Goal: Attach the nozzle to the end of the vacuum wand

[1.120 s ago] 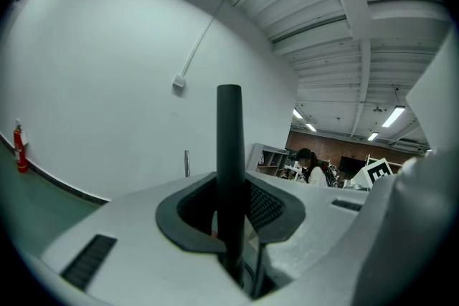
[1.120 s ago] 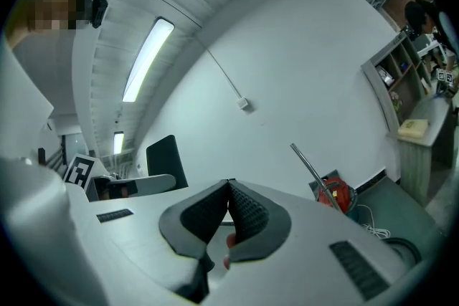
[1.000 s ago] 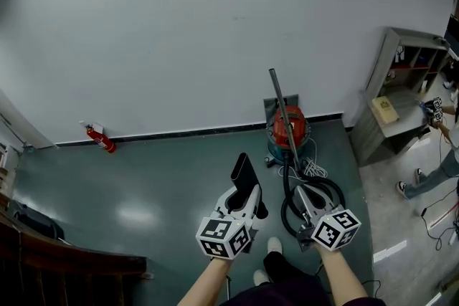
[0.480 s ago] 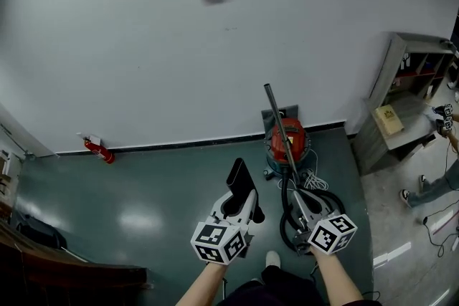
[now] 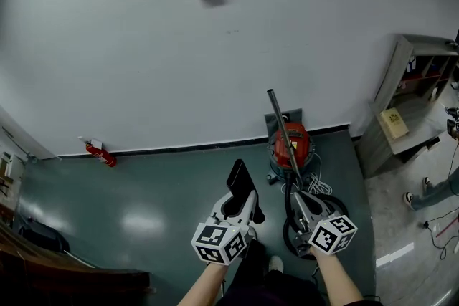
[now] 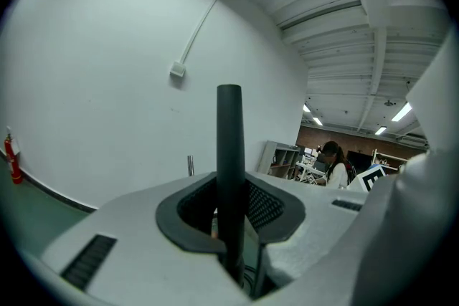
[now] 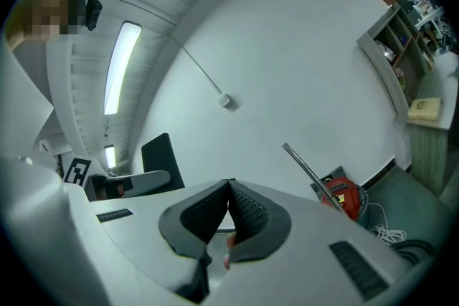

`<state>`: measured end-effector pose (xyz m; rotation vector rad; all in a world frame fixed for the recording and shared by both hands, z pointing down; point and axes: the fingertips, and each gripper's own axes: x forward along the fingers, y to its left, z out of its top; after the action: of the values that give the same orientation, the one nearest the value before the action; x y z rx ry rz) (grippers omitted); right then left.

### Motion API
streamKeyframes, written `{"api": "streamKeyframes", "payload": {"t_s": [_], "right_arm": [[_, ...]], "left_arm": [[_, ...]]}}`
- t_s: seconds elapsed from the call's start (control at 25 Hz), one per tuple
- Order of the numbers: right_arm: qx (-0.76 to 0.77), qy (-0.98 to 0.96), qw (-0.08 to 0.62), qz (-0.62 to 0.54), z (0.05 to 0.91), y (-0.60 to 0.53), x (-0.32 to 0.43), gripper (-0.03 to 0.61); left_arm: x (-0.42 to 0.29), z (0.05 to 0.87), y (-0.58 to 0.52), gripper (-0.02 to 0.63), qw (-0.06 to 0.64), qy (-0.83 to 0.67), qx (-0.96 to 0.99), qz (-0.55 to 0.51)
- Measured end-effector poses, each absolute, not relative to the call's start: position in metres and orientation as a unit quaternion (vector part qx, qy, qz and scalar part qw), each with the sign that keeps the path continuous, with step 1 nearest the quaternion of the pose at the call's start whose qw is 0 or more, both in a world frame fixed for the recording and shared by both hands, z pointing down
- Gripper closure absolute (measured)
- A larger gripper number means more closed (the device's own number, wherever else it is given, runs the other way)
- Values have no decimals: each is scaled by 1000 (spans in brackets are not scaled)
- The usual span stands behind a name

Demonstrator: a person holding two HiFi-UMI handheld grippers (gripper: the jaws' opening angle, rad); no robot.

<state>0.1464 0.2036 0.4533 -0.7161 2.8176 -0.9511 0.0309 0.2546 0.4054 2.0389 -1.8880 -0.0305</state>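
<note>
A red canister vacuum [image 5: 290, 142] stands on the floor against the white wall. Its metal wand [image 5: 280, 124] leans up and to the left, its top end bare. In the right gripper view the vacuum [image 7: 342, 197] and wand [image 7: 307, 167] lie ahead to the right. My left gripper [image 5: 242, 200] is shut on a flat black nozzle [image 5: 240, 180], which sticks up between its pads [image 6: 267, 206]. My right gripper [image 5: 299, 200] is shut with nothing in it, its tips touching [image 7: 229, 187]. It hangs just in front of the vacuum, beside the black hose [image 5: 320, 208].
A white cable [image 5: 320, 187] lies coiled by the vacuum. A grey shelf unit [image 5: 412, 93] stands to the right, with a person's legs [image 5: 435, 188] at the right edge. A red fire extinguisher [image 5: 97, 152] sits by the wall at left, and dark furniture [image 5: 50, 267] at lower left.
Both grippers have been carried forward toward the vacuum, side by side. The nozzle stays in the left gripper and the right stays shut.
</note>
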Motion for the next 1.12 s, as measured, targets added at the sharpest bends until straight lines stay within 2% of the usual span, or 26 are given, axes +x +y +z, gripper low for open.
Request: {"api": "streamKeyframes", "payload": {"t_s": [1.12], "right_arm": [[-294,902,22,-316,481,59,6,561]], "left_arm": [[-117,430,90,528,207,-624,754,-24]]}}
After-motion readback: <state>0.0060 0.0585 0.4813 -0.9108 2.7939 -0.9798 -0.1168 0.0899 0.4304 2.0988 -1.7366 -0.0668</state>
